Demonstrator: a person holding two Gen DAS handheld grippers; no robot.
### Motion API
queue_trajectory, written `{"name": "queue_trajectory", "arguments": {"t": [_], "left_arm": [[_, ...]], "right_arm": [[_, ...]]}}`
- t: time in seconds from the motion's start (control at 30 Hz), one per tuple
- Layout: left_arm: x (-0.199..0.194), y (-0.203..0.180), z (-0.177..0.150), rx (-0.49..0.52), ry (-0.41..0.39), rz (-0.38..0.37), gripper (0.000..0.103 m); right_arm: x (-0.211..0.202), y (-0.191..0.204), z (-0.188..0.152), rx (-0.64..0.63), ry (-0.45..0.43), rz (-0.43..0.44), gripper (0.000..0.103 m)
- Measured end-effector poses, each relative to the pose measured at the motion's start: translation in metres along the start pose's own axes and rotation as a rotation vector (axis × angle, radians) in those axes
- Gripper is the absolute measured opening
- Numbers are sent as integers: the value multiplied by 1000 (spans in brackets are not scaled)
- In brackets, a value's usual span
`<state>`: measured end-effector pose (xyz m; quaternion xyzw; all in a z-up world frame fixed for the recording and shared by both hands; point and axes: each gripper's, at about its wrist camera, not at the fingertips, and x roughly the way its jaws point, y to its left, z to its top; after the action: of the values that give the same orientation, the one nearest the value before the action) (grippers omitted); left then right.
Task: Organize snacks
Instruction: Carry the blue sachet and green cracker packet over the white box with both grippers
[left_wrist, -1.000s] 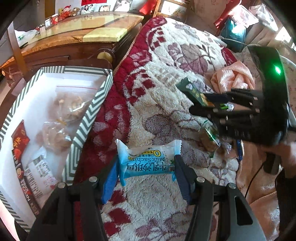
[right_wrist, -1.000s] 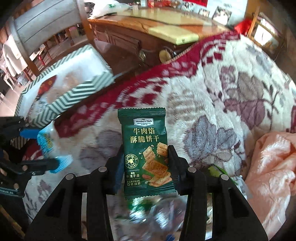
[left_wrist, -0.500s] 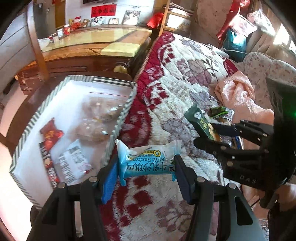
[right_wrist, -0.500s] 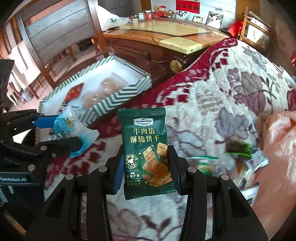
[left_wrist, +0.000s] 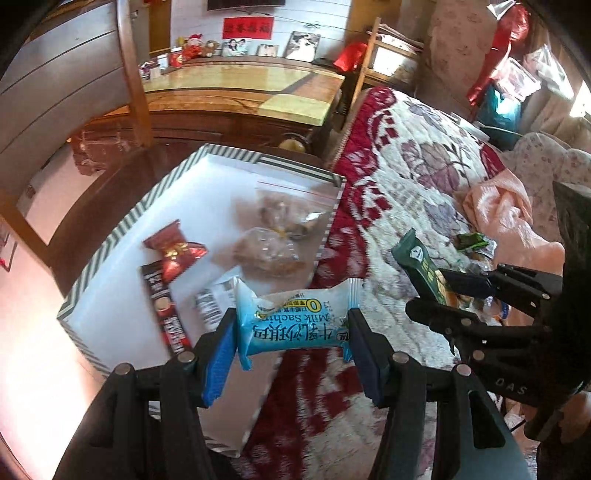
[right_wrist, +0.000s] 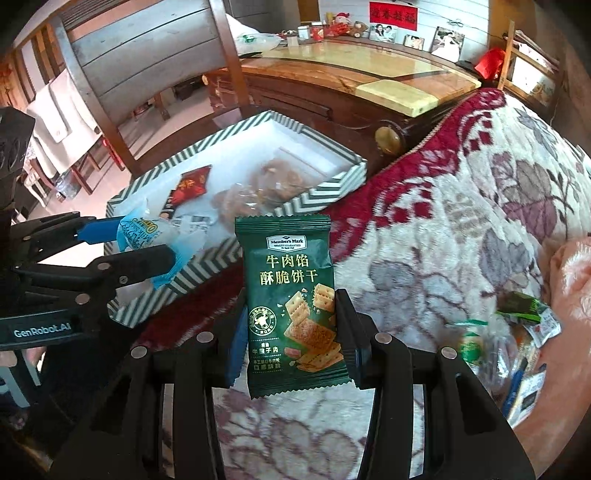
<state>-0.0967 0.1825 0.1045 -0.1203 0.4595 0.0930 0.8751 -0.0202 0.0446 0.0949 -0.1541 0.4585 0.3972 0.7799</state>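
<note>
Carrying snacks toward the striped paper box: the left gripper is squeezing a blue milk-candy packet, now over the box's edge; the right gripper is pinching a green cracker packet, following beside it.

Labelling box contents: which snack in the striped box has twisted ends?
The red candy, lying near the box's left wall. It is a shiny red wrapper pinched at both ends; the others are clear bags of brown snacks and flat printed packets.
</note>
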Motion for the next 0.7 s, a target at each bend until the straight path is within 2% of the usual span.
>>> {"name": "queue_trajectory", "arguments": {"t": [0.7], "left_arm": [[-2,55,-6,-110,-11,47,60]], "right_arm": [[28,48,28,-50,33,36,43]]}}
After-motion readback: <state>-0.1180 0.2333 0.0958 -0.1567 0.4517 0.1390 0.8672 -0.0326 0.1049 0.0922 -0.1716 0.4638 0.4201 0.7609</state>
